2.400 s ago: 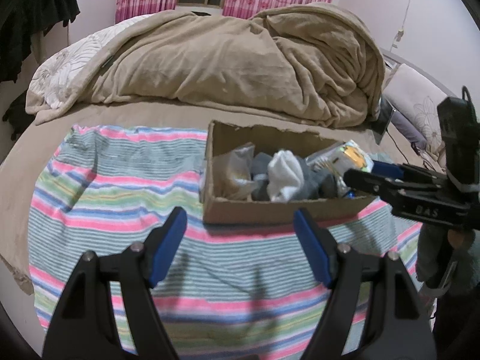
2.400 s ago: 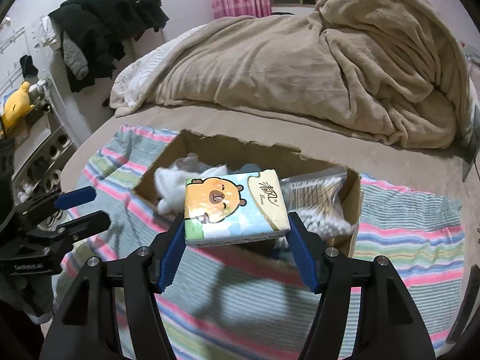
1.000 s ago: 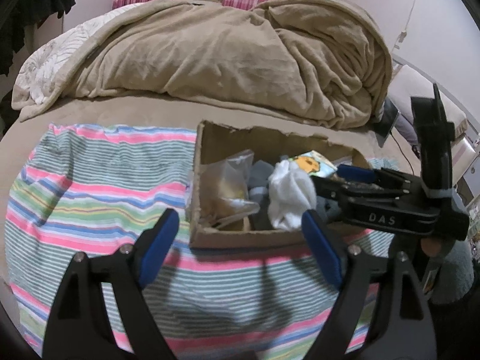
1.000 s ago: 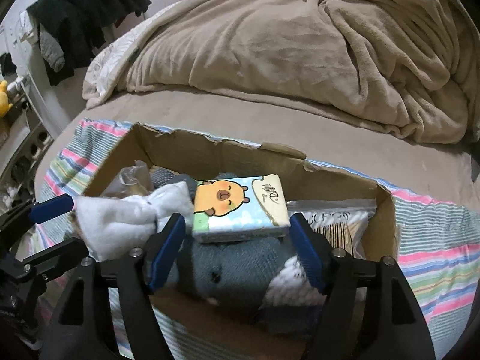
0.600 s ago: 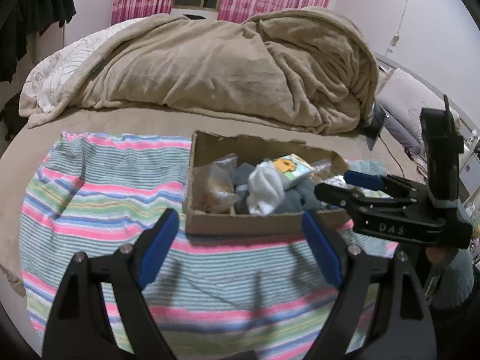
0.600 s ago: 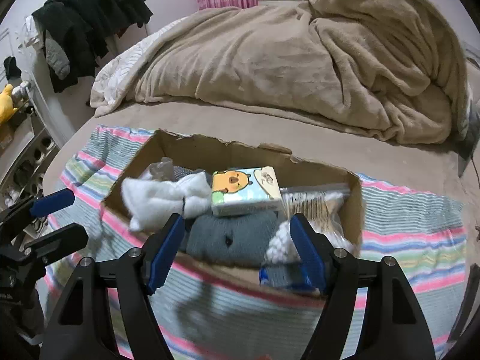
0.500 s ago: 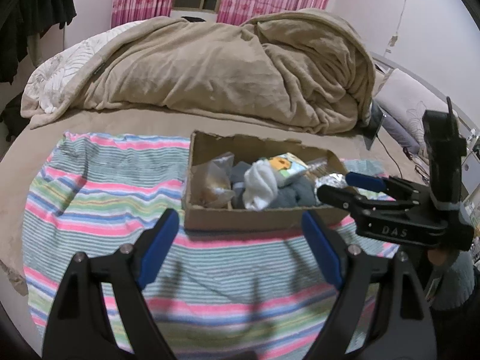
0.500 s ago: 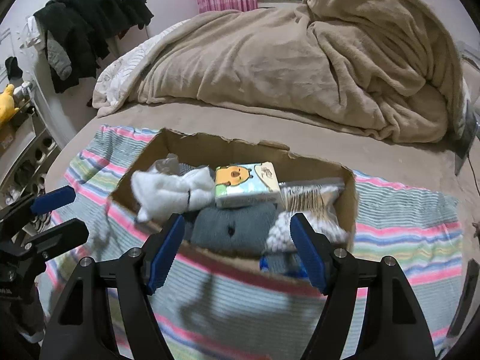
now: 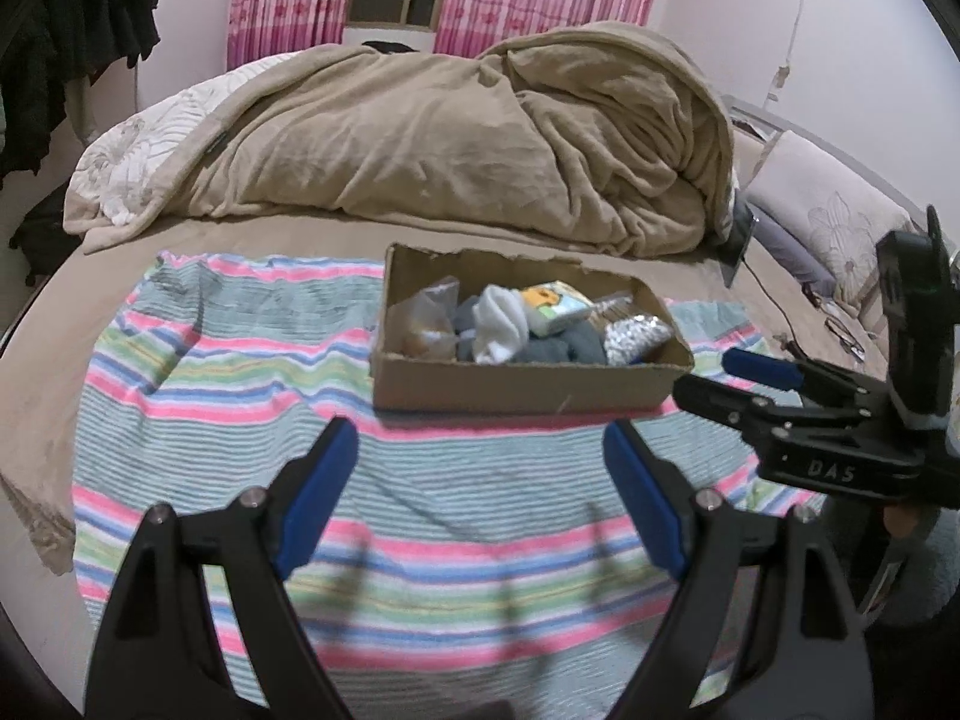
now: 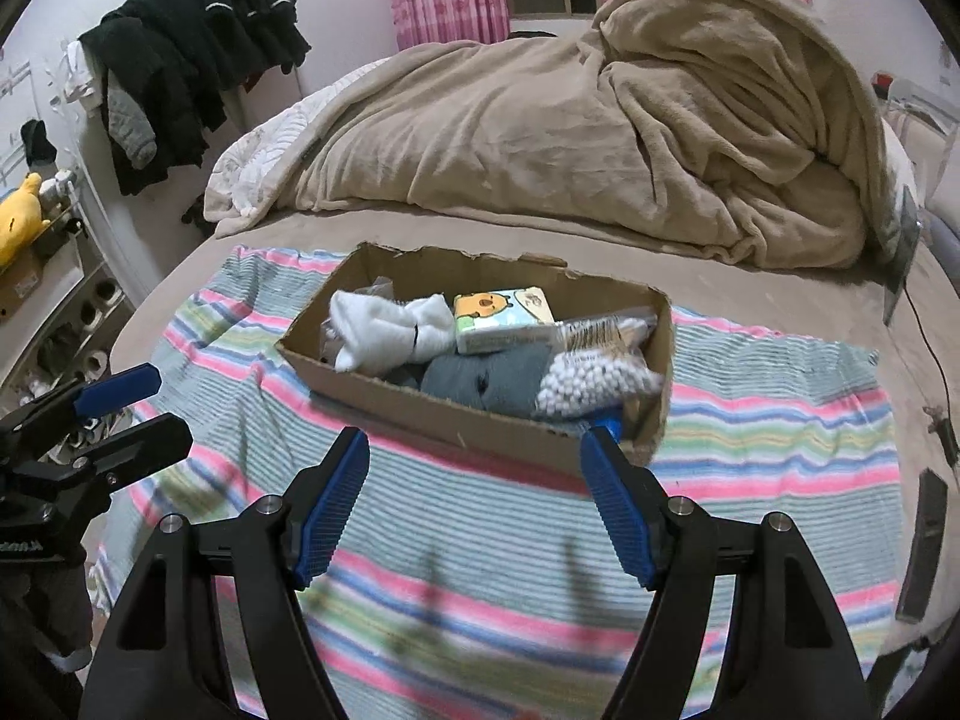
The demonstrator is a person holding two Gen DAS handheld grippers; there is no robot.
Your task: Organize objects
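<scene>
A cardboard box stands on a striped towel on the bed. In it lie a tissue pack with a cartoon animal, white socks, a grey cloth, a bag of cotton swabs and a clear bag. My left gripper is open and empty, over the towel in front of the box. My right gripper is open and empty, just short of the box's near wall. Each gripper also shows in the other's view.
A heaped beige blanket lies behind the box. Dark clothes hang at the left by a shelf with a yellow plush toy. A pillow and cables lie at the right. Dark flat items lie off the towel's right edge.
My right gripper set the tissue pack in the box, opened and drew back toward me. My left gripper also pulled back, so the box looks smaller and farther.
</scene>
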